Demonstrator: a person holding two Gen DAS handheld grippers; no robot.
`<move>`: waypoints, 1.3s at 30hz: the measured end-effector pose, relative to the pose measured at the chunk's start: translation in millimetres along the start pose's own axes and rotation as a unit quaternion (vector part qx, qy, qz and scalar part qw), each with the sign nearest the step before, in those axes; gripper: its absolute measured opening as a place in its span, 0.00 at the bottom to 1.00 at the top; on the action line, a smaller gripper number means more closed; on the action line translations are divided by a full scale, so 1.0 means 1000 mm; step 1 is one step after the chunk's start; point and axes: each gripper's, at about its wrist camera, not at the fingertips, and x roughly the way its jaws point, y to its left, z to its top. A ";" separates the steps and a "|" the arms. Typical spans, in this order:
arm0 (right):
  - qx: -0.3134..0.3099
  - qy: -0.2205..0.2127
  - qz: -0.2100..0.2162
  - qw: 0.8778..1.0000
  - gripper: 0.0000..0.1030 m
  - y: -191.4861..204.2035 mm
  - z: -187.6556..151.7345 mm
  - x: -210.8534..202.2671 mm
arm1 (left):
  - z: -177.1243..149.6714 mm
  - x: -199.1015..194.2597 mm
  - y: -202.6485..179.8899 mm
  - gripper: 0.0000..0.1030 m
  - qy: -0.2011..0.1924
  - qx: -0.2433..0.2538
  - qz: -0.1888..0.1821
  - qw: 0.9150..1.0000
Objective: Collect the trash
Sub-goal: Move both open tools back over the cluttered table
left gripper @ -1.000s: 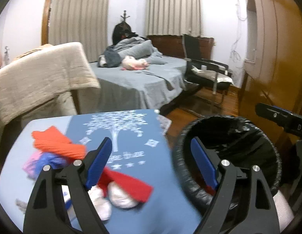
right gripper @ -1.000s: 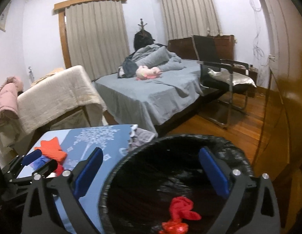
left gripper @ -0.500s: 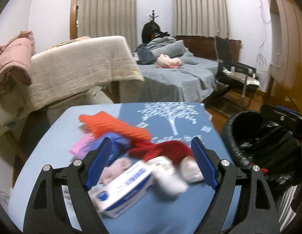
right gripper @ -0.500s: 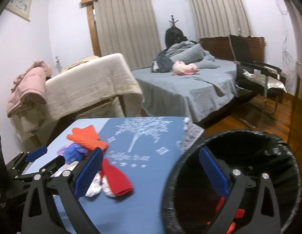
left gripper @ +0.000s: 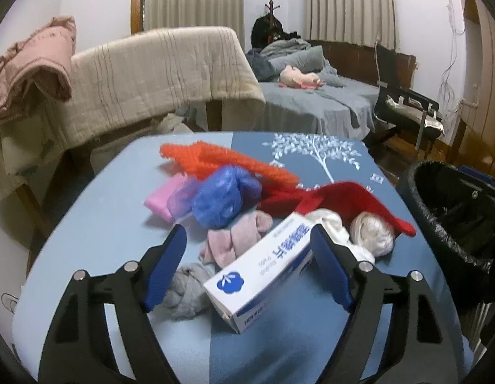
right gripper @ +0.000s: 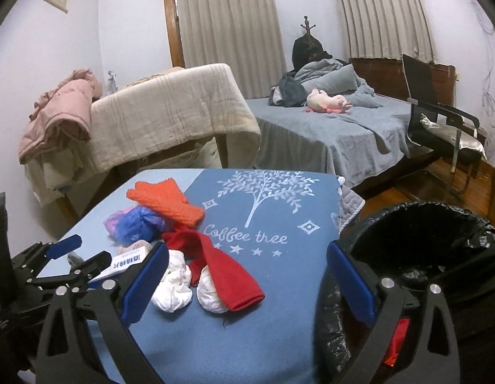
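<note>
A bedroom table (left gripper: pixel 87 256) under a blue cloth carries the trash. The left gripper (left gripper: pixel 247 268) gapes wide and empty around the white box (left gripper: pixel 263 268); closing off-centre could skid it. The right gripper (right gripper: pixel 247 281), also wide and empty, hangs beside the black-lined bin (right gripper: pixel 423 249), red scraps (right gripper: pixel 397 336) inside.

1. Matt blue woven cloth over the counter (right gripper: pixel 273 336), printed white.
2. Smooth, printed cardboard box (left gripper: pixel 263 268).
3. Crinkled, glossy blue plastic wad (left gripper: pixel 222 196); coarse orange knit (left gripper: pixel 222 160); soft red cloth (right gripper: pixel 222 268).
4. Shiny black plastic liner in the bin (right gripper: pixel 433 243).
5. Polished wood floor (right gripper: pixel 439 188).
</note>
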 end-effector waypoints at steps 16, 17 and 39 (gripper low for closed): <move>-0.006 0.020 -0.001 1.000 0.94 0.001 -0.007 0.011 | -0.009 0.019 -0.006 0.64 0.058 0.006 -0.014 0.998; -0.006 0.020 -0.001 1.000 0.94 0.001 -0.007 0.011 | -0.009 0.019 -0.006 0.64 0.061 0.005 -0.016 0.998; -0.005 0.027 0.001 1.000 0.94 0.000 -0.012 0.016 | -0.010 0.041 0.001 0.72 0.098 0.024 -0.030 0.994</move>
